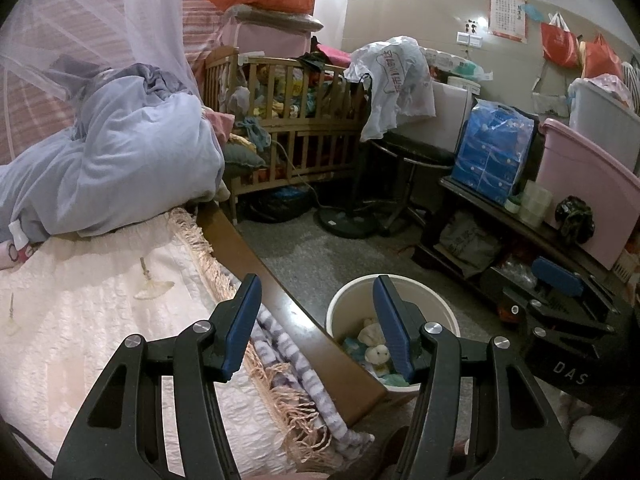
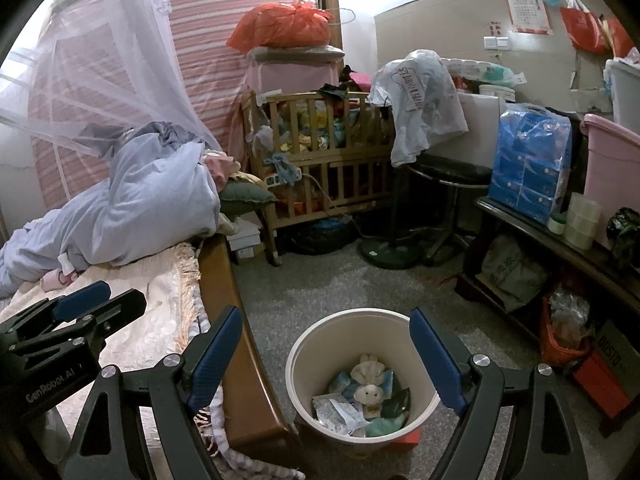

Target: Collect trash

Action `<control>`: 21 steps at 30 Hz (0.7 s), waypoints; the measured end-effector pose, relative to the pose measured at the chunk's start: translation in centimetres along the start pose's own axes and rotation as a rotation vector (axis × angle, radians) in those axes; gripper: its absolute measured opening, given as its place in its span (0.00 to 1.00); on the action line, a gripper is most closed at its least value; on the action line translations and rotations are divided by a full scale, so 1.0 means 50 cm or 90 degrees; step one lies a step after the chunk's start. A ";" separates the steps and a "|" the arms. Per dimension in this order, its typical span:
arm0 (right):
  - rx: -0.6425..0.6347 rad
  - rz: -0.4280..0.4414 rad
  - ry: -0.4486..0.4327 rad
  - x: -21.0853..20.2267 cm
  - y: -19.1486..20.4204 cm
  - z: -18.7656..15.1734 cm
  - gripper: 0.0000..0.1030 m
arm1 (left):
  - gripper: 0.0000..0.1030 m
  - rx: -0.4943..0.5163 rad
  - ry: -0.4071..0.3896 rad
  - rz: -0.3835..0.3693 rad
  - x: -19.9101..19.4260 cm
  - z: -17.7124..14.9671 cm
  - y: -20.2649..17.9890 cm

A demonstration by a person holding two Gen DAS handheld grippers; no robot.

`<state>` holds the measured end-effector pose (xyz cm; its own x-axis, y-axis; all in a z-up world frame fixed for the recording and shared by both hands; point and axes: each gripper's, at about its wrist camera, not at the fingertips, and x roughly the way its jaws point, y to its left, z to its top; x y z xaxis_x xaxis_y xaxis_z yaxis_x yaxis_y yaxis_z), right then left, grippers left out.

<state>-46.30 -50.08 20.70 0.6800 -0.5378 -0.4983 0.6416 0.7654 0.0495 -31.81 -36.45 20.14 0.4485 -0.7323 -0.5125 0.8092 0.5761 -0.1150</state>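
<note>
Nearest the cameras, the left hand-held gripper (image 1: pixel 316 328) and right hand-held gripper (image 2: pixel 326 356) both hang with fingers spread apart, holding nothing. Below them on the floor beside the bed (image 2: pixel 160 300) stands the trash bin (image 2: pixel 304 360), its crumpled wrappers (image 2: pixel 340 412) and tissues partly hidden by its rim. Beyond, a cluttered crib (image 2: pixel 320 160) is half-covered by bags.

Grey speckled floor (image 2: pixel 320 292), wooden crib (image 2: pixel 320 160) (piled with clothes), bed (image 1: pixel 100 300) under pink netting (image 1: pixel 80 20), black stool (image 2: pixel 448 172), beige wall (image 1: pixel 420 12), dark shelf (image 2: pixel 540 232).

Trash bin (image 2: pixel 304 364) on grey floor (image 2: pixel 320 284)
</note>
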 end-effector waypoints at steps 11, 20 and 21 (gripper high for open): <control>0.000 0.000 0.003 0.005 -0.001 -0.002 0.82 | 0.55 0.001 0.000 0.001 0.001 -0.002 -0.004; 0.000 0.001 0.009 0.011 -0.007 -0.010 0.83 | 0.55 -0.001 0.001 0.002 0.001 -0.002 -0.007; 0.000 0.000 0.009 0.010 -0.008 -0.013 0.83 | 0.55 -0.001 0.001 0.002 0.001 -0.002 -0.007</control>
<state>-46.45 -50.43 19.90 0.6749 -0.5323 -0.5111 0.6413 0.7657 0.0494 -32.13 -36.66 20.10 0.4508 -0.7301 -0.5136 0.8069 0.5793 -0.1153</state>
